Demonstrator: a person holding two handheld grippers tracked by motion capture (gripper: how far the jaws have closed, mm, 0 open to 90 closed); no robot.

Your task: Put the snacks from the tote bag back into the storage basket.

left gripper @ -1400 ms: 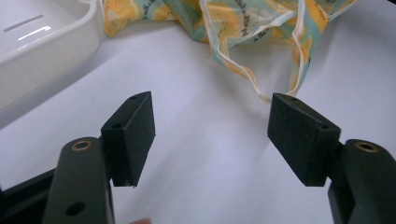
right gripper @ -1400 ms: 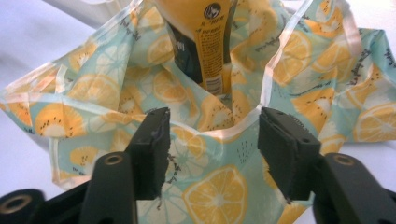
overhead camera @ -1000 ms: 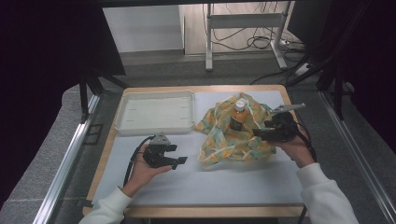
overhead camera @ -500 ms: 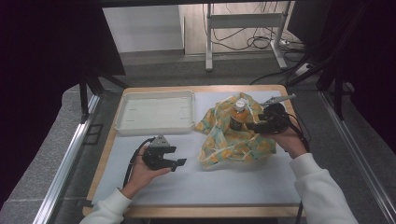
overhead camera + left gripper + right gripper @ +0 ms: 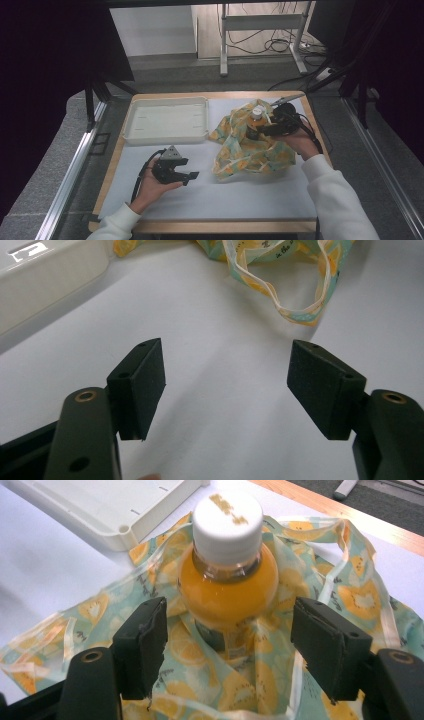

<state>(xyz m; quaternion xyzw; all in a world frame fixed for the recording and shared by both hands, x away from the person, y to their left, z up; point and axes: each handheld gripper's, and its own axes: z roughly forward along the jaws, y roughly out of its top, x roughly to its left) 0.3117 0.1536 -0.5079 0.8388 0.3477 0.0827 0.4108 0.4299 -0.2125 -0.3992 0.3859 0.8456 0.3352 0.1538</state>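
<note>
A bottle of orange drink (image 5: 227, 575) with a white cap stands upright in the folds of a yellow and teal fruit-print cloth bag (image 5: 350, 595). My right gripper (image 5: 232, 630) is open, and its pads flank the bottle's lower body without touching it. From above, the bottle (image 5: 256, 117) rises from the bag (image 5: 250, 152) at the table's right, with the right gripper (image 5: 256, 131) coming in from the right. My left gripper (image 5: 192, 176) rests open on the white sheet, with nothing between its fingers (image 5: 142, 385). A loop of the bag's handle (image 5: 300, 310) lies beyond them.
A white tray (image 5: 165, 137) sits at the back left of the table, and its corner (image 5: 100, 510) lies just left of the bag. A white sheet (image 5: 225, 200) covers the wooden table. Metal rails run along both sides, and cables lie on the floor behind.
My right hand has moved up and left in the high view, bringing its gripper closer around the bottle. The left hand has stayed in place.
</note>
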